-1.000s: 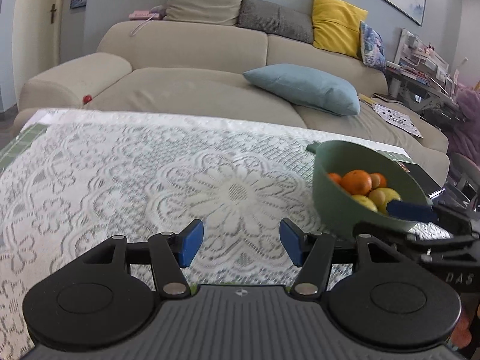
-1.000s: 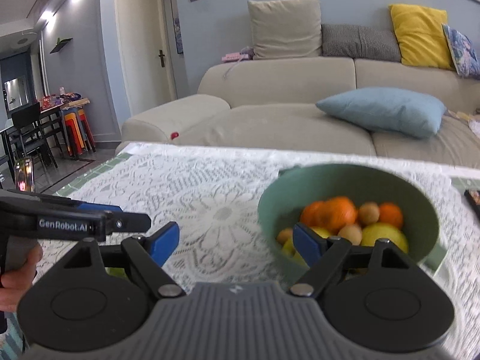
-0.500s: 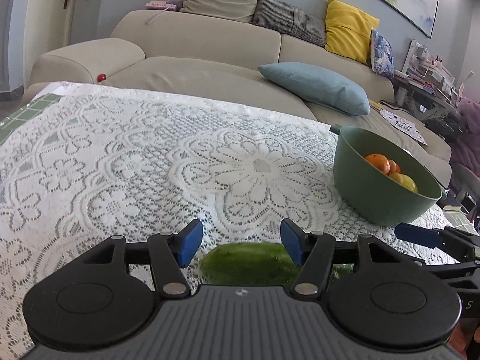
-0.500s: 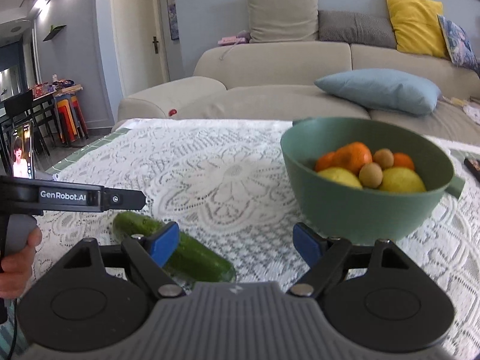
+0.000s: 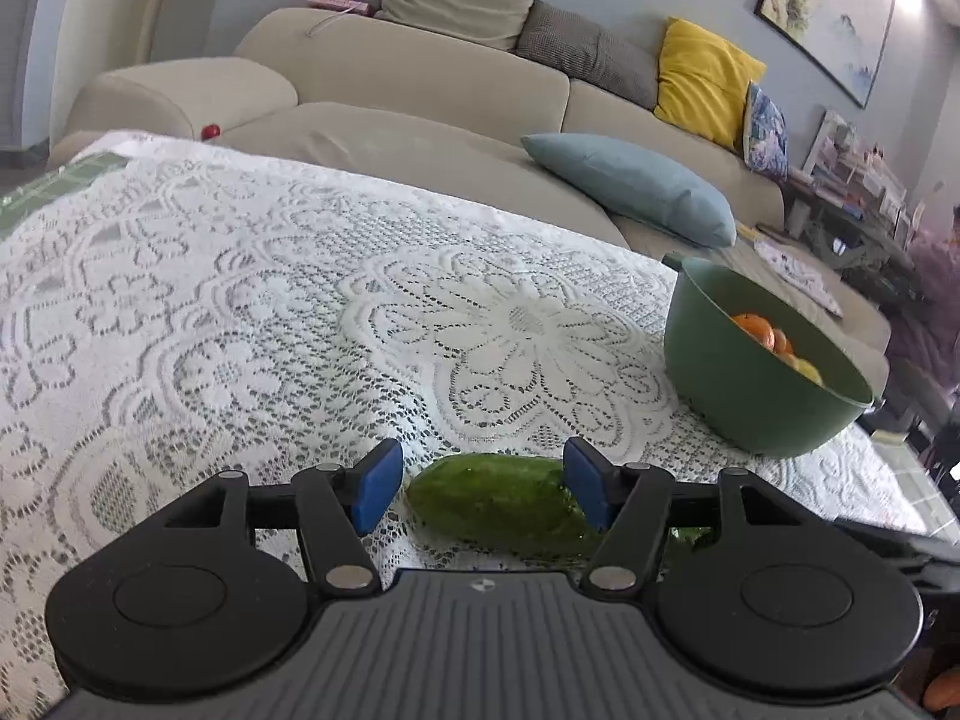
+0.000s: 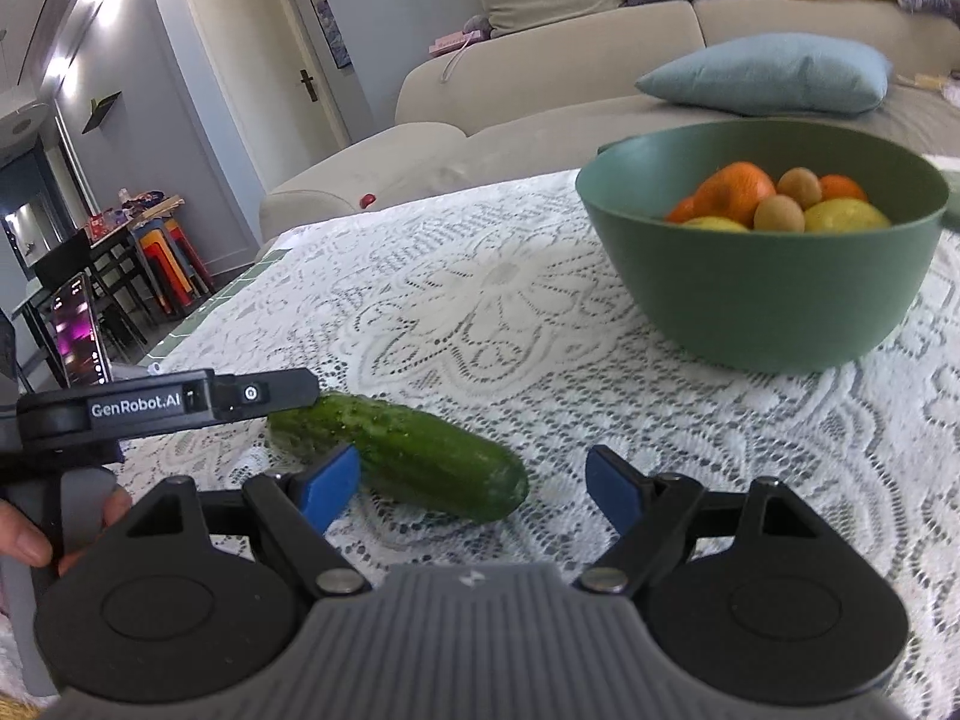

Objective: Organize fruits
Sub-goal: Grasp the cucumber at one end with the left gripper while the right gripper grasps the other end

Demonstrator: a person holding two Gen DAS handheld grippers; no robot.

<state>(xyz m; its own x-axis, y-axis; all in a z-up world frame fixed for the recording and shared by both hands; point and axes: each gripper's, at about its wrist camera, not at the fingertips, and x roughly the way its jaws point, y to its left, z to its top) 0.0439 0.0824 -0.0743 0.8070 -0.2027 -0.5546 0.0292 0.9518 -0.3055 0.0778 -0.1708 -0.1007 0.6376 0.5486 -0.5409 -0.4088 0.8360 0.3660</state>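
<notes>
Left tool (image 5: pixel 477 483) and right tool (image 6: pixel 474 483), both spread open, frame a cucumber (image 6: pixel 408 455) lying on the lace-covered tabletop (image 5: pixel 240 312) at lower centre; green fruit bowl (image 6: pixel 762 282) at right.

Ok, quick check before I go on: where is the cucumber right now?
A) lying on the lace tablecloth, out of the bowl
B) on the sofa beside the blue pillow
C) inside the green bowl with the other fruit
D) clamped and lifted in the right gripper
A: the cucumber lies flat on the lace tablecloth, apart from the green bowl, and both the left gripper and the right gripper are open.
</notes>
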